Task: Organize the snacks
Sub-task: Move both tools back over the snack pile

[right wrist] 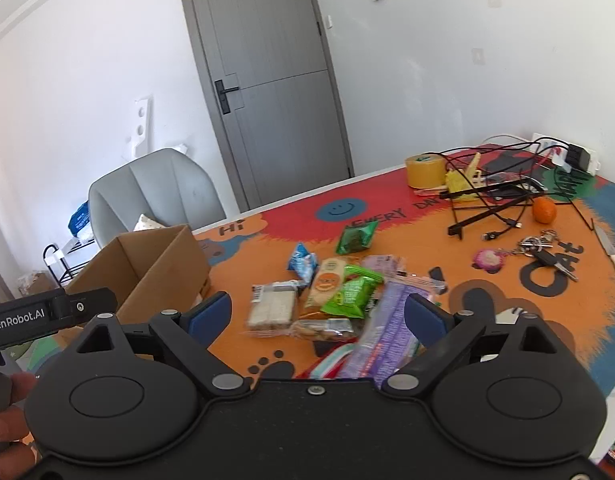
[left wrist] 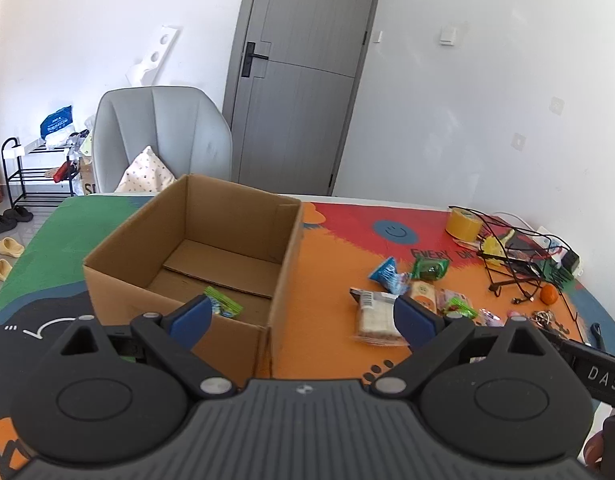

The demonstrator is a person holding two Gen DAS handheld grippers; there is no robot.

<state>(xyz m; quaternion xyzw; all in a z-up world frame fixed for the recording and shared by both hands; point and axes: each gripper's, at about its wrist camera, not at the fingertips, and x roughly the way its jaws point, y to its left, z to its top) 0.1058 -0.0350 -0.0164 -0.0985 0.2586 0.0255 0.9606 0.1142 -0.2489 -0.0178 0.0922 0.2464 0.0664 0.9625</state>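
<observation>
1. Tools first: the left tool [left wrist: 299, 316] sits low in the left wrist view with its blue pads spread wide and nothing between them; the right tool [right wrist: 317, 316] is likewise wide open and empty, low in the right wrist view.
2. Nearest the right tool, at lower centre of its view, lies a long purple wrapper [right wrist: 381, 330]. It looks thin and slippery, so a grip across its narrow width should hold better than one along its length.
3. Just beyond, at mid-frame, the snack pile [right wrist: 331, 292] crowds together: a bright green packet [right wrist: 353, 294] rests on an orange-labelled cracker pack [right wrist: 325, 286], with a clear biscuit pack [right wrist: 271, 310] to the left.
4. My judgement: take the top green packet first, coming straight down, so neighbours are not dragged along.
5. Farther back sit a blue pouch [right wrist: 303, 262] and a dark green packet [right wrist: 356, 238], each apart from the pile and easy to single out.
6. In the left wrist view, the cardboard box [left wrist: 187, 280] fills mid-left, open-topped, with one green snack [left wrist: 223, 302] already on its floor.
7. Release low inside the box, clear of its near wall.
8. Cables, keys [right wrist: 541, 250] and an orange [right wrist: 544, 211] at upper right of the surface are not snacks; leave them.
</observation>
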